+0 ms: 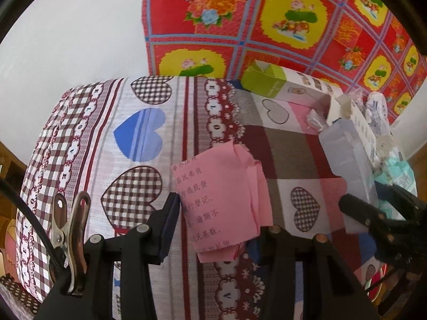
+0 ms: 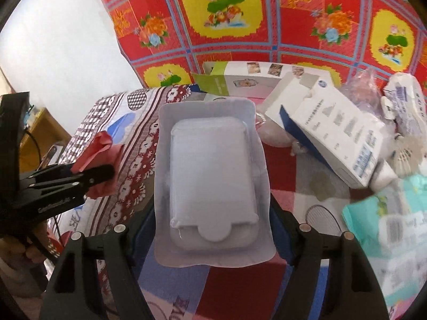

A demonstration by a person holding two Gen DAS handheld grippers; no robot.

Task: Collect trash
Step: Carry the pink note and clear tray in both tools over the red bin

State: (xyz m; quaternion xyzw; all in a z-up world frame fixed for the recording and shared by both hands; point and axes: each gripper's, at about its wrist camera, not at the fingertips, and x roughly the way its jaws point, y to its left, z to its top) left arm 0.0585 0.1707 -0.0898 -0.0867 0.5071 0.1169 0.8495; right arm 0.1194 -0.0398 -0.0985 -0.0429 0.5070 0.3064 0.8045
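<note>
Right tool [image 2: 213,221] grips plastic tray [image 2: 210,181], long axis pointing away

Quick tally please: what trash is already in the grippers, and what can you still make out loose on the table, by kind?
Held, pink paper, left gripper: 1
Held, clear plastic tray, right gripper: 1
Loose cardboard boxes, green-and-white, blue-and-white: 2
Loose teal packet: 1
Total: 5, blurred wrappers at far right uncounted.

Left of the bench open, right side crowded

The heart-print cloth [image 1: 138,138] lies bare toward the left edge; boxes [image 2: 333,133], wrappers [image 2: 405,98] and a green packet [image 2: 373,226] crowd the right, and the red floral cover [image 2: 240,26] rises behind them.
</note>
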